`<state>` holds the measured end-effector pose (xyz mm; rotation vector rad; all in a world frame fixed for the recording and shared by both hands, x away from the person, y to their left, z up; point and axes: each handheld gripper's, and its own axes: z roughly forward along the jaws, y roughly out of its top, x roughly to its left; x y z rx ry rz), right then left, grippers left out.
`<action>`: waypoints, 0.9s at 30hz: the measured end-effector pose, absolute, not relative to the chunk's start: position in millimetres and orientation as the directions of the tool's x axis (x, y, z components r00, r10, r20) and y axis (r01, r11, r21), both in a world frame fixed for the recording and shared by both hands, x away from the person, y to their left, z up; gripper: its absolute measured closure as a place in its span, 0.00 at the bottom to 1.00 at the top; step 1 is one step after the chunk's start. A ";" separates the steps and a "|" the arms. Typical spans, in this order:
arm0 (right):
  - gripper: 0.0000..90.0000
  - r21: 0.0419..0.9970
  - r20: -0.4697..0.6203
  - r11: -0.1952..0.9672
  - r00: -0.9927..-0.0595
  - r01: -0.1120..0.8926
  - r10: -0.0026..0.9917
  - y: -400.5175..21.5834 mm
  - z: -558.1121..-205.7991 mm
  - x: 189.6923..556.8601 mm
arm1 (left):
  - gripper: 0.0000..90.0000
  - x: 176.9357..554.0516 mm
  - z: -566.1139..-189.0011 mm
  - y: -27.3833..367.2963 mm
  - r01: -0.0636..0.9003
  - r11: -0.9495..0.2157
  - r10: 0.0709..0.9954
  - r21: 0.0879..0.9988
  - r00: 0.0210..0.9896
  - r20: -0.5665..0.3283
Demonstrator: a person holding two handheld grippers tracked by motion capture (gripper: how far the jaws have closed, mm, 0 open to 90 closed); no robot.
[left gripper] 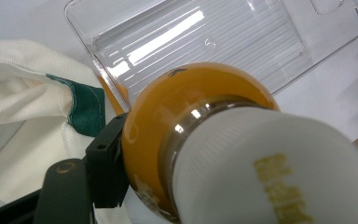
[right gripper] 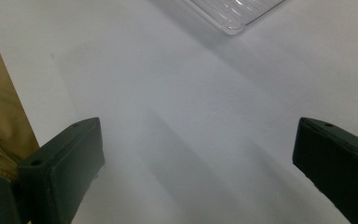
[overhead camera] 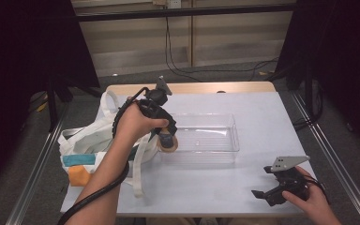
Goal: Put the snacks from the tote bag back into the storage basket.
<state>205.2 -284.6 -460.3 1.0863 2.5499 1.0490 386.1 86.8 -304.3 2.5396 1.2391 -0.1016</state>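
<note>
1. An orange bottle (left gripper: 168, 116) with a white cap is clamped in the left tongs (overhead camera: 167, 139), held at the clear tray's (overhead camera: 225, 136) left end, beside a cloth bag (overhead camera: 86, 140).
2. The right tongs (overhead camera: 267, 193) are held wide apart, empty, above the bench (overhead camera: 262, 108).

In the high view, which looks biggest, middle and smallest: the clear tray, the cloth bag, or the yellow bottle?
1. Cloth bag, though it looks close to the tray.
2. Clear tray.
3. Yellow bottle, held in the left tongs, plainly smallest.

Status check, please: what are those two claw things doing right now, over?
Left gripper shut on orange bottle, at clear tray's left end. Right gripper open, empty, near table edge. Tote bag alongside; nothing blocking.
</note>
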 end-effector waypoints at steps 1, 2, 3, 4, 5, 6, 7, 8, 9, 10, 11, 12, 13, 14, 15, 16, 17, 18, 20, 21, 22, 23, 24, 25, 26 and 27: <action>0.02 0.670 0.105 0.483 -0.716 0.563 0.690 -284.6 -460.5 205.3 | 0.34 386.1 -304.3 86.8 0.779 -0.577 0.757 0.246 0.623 -0.199; 0.02 0.670 0.105 0.484 -0.717 0.563 0.689 -284.7 -460.6 205.4 | 0.34 386.0 -304.4 86.6 0.778 -0.577 0.756 0.246 0.624 -0.198; 0.02 0.670 0.106 0.482 -0.716 0.564 0.690 -284.7 -460.5 205.2 | 0.34 385.9 -304.5 86.5 0.780 -0.576 0.757 0.246 0.622 -0.198; 0.02 0.669 0.105 0.485 -0.718 0.563 0.689 -284.7 -460.3 205.2 | 0.34 385.9 -304.6 86.4 0.779 -0.577 0.757 0.245 0.623 -0.198; 0.02 0.668 0.105 0.486 -0.717 0.563 0.689 -284.6 -460.2 205.1 | 0.34 385.8 -304.7 86.2 0.779 -0.577 0.757 0.245 0.623 -0.197; 0.02 0.672 0.108 0.483 -0.719 0.562 0.686 -284.5 -460.6 205.2 | 0.34 385.7 -305.0 86.1 0.779 -0.577 0.757 0.245 0.623 -0.197; 0.02 0.671 0.104 0.485 -0.718 0.562 0.688 -284.4 -460.5 205.1 | 0.34 385.7 -305.4 86.1 0.779 -0.577 0.757 0.245 0.622 -0.197; 0.02 0.668 0.104 0.487 -0.719 0.562 0.688 -284.6 -460.4 205.2 | 0.34 385.7 -305.9 86.0 0.780 -0.575 0.758 0.245 0.621 -0.197; 0.02 0.670 0.101 0.488 -0.721 0.559 0.686 -284.5 -460.7 205.4 | 0.34 385.8 -306.2 85.9 0.779 -0.577 0.757 0.246 0.623 -0.197; 0.02 0.670 0.101 0.489 -0.721 0.559 0.685 -284.4 -460.8 205.3 | 0.34 385.9 -306.5 85.9 0.779 -0.578 0.757 0.243 0.623 -0.197; 0.02 0.668 0.098 0.491 -0.721 0.559 0.686 -284.4 -460.5 205.2 | 0.34 385.9 -306.9 85.9 0.779 -0.578 0.757 0.242 0.623 -0.197; 0.02 0.669 0.098 0.490 -0.720 0.559 0.687 -284.4 -460.5 205.3 | 0.34 386.0 -307.4 85.9 0.780 -0.576 0.758 0.245 0.622 -0.197; 0.02 0.668 0.102 0.489 -0.720 0.561 0.687 -284.4 -460.4 205.2 | 0.34 386.0 -307.6 85.9 0.780 -0.576 0.758 0.244 0.622 -0.196; 0.02 0.670 0.101 0.488 -0.720 0.559 0.686 -284.5 -460.7 205.4 | 0.34 386.2 -307.6 85.9 0.777 -0.581 0.756 0.242 0.626 -0.195; 0.02 0.670 0.103 0.487 -0.720 0.560 0.686 -284.7 -460.7 205.4 | 0.34 386.2 -308.0 85.8 0.777 -0.581 0.756 0.242 0.625 -0.194; 0.02 0.670 0.101 0.488 -0.720 0.559 0.686 -284.6 -460.8 205.3 | 0.34 386.2 -308.1 85.6 0.777 -0.582 0.756 0.241 0.626 -0.193; 0.02 0.670 0.100 0.489 -0.721 0.558 0.685 -284.6 -460.9 205.5 | 0.34 386.3 -308.4 85.5 0.776 -0.582 0.755 0.244 0.627 -0.193; 0.02 0.670 0.101 0.489 -0.721 0.559 0.685 -284.4 -460.9 205.4 | 0.34 386.4 -308.6 85.6 0.775 -0.582 0.755 0.245 0.627 -0.192; 0.02 0.668 0.104 0.489 -0.721 0.561 0.685 -284.2 -460.8 205.2 | 0.34 386.2 -308.7 85.4 0.776 -0.582 0.755 0.243 0.627 -0.193; 0.02 0.668 0.105 0.489 -0.721 0.561 0.685 -284.2 -460.8 205.2 | 0.34 386.2 -308.9 85.4 0.776 -0.581 0.755 0.245 0.626 -0.193; 0.02 0.669 0.104 0.489 -0.721 0.561 0.685 -284.2 -460.8 205.2 | 0.34 385.9 -309.3 85.4 0.779 -0.579 0.757 0.241 0.623 -0.198; 0.02 0.669 0.104 0.489 -0.721 0.561 0.685 -284.3 -460.9 205.1 | 0.34 385.9 -309.6 85.4 0.779 -0.579 0.757 0.240 0.623 -0.198; 0.02 0.668 0.104 0.489 -0.721 0.560 0.685 -284.4 -460.9 205.2 | 0.34 386.0 -309.7 85.6 0.778 -0.581 0.756 0.240 0.625 -0.195; 0.02 0.669 0.104 0.489 -0.722 0.560 0.685 -284.5 -460.9 205.2 | 0.34 386.0 -309.6 85.4 0.779 -0.581 0.757 0.237 0.624 -0.196; 0.02 0.669 0.104 0.488 -0.721 0.560 0.685 -284.5 -460.8 205.2 | 0.34 386.3 -310.0 85.6 0.776 -0.584 0.754 0.239 0.627 -0.196; 0.02 0.670 0.101 0.488 -0.720 0.559 0.686 -284.6 -460.8 205.3 | 0.34 386.1 -310.8 85.5 0.776 -0.581 0.755 0.243 0.626 -0.195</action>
